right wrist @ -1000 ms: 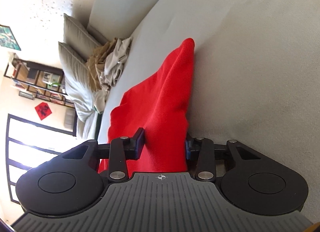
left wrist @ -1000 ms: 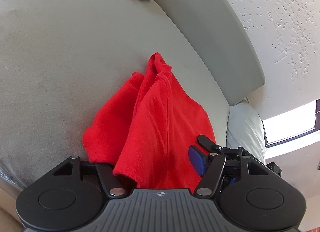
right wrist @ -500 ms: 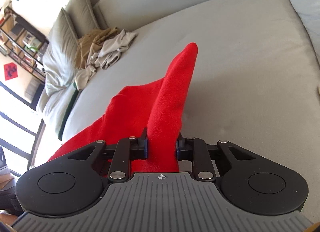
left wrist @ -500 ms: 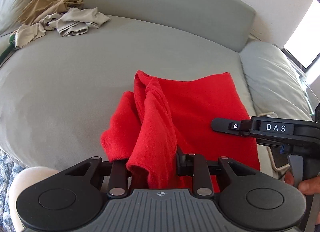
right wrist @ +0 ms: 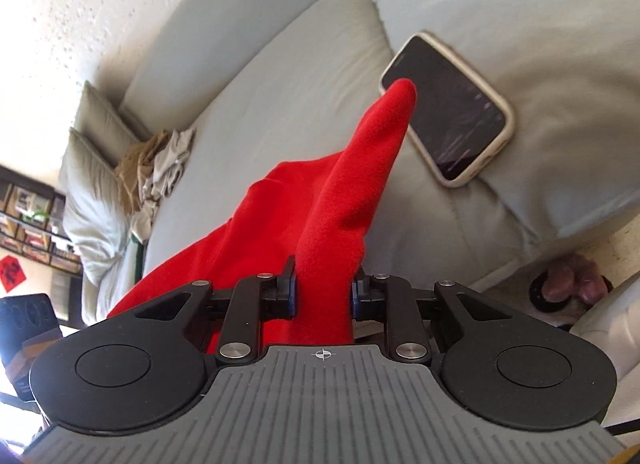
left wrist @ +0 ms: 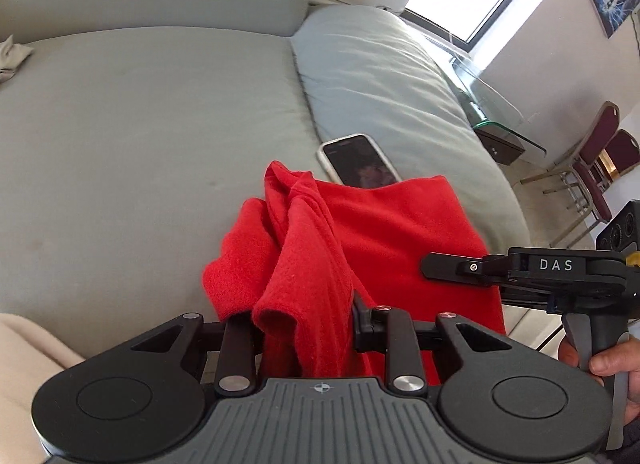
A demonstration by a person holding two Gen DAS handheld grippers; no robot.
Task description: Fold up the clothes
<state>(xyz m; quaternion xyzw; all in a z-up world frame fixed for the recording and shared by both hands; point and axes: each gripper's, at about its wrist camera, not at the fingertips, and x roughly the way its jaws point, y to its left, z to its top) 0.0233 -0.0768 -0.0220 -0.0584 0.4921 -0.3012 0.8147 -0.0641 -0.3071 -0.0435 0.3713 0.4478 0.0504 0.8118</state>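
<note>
A red garment (left wrist: 384, 232) hangs bunched between both grippers above a grey sofa seat (left wrist: 140, 124). My left gripper (left wrist: 306, 324) is shut on one bunched edge of it. In the right wrist view the red garment (right wrist: 340, 204) rises in a pointed fold, and my right gripper (right wrist: 323, 292) is shut on its lower part. The right gripper's body (left wrist: 540, 276) shows at the right of the left wrist view, with a hand (left wrist: 612, 368) on its handle.
A phone (left wrist: 358, 162) in a pale case lies on the light sofa cushion (left wrist: 380, 76) just behind the garment; the phone (right wrist: 452, 108) is close to the fold's tip. A heap of beige and grey clothes (right wrist: 156, 168) lies by pillows. Chairs (left wrist: 592, 168) stand at the right.
Both grippers have carried the red garment to the right across the sofa, toward the side cushion. The phone has come into both views. The clothes heap has slid out of the left view.
</note>
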